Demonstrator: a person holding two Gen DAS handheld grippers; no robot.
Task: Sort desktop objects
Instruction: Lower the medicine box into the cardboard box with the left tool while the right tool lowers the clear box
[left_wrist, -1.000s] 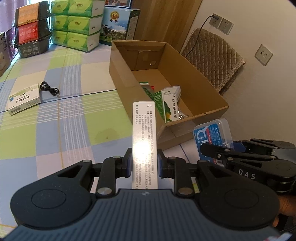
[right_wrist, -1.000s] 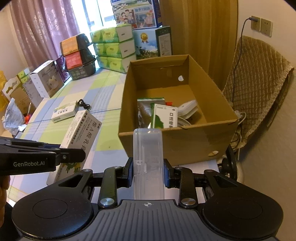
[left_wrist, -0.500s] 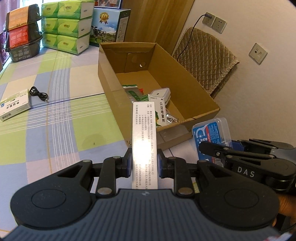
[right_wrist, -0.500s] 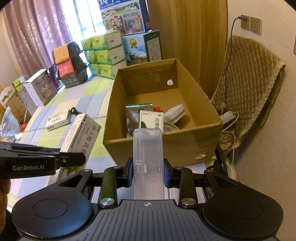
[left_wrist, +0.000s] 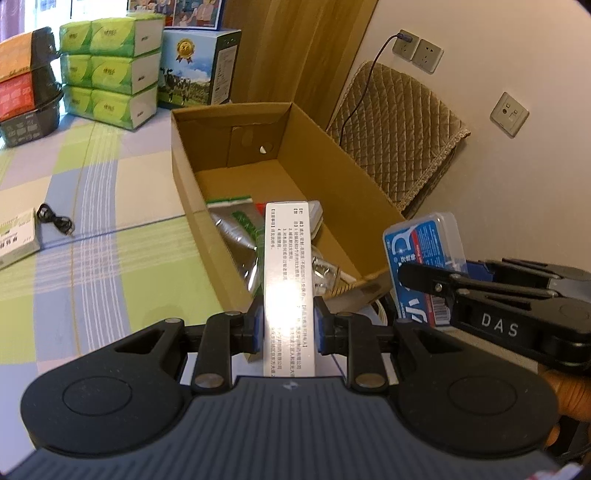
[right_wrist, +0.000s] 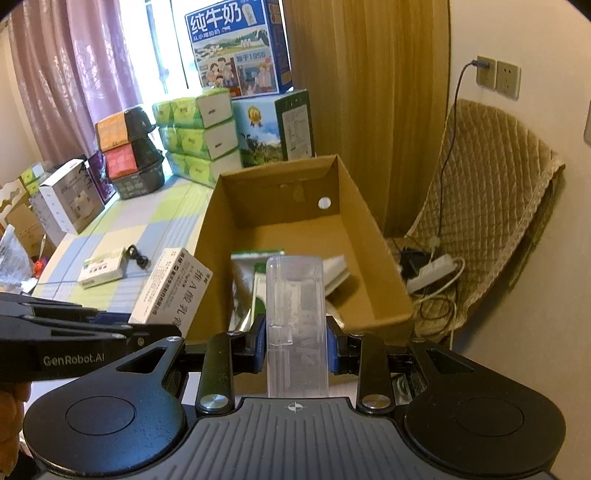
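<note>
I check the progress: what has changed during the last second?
Both grippers moved toward the brown cardboard box, which looks nearer. The left gripper keeps the white printed carton; the right gripper keeps the clear plastic case. Nothing released.

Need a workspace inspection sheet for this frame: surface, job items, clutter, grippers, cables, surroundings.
Surface: checked tablecloth, green, blue and white squares.
Job's things: open cardboard box holding a foil pouch and other packets; small medicine box lying flat on the cloth.
Clutter: tissue packs, milk cartons, stacked bowls at the far end.
Grippers: left gripper shut on a white printed box; right gripper shut on a clear plastic case; both near the box's near end.
Cables: black cable coiled beside the medicine box; charger lead from the wall socket.
Surroundings: quilted chair, power strip below, curtains.
</note>
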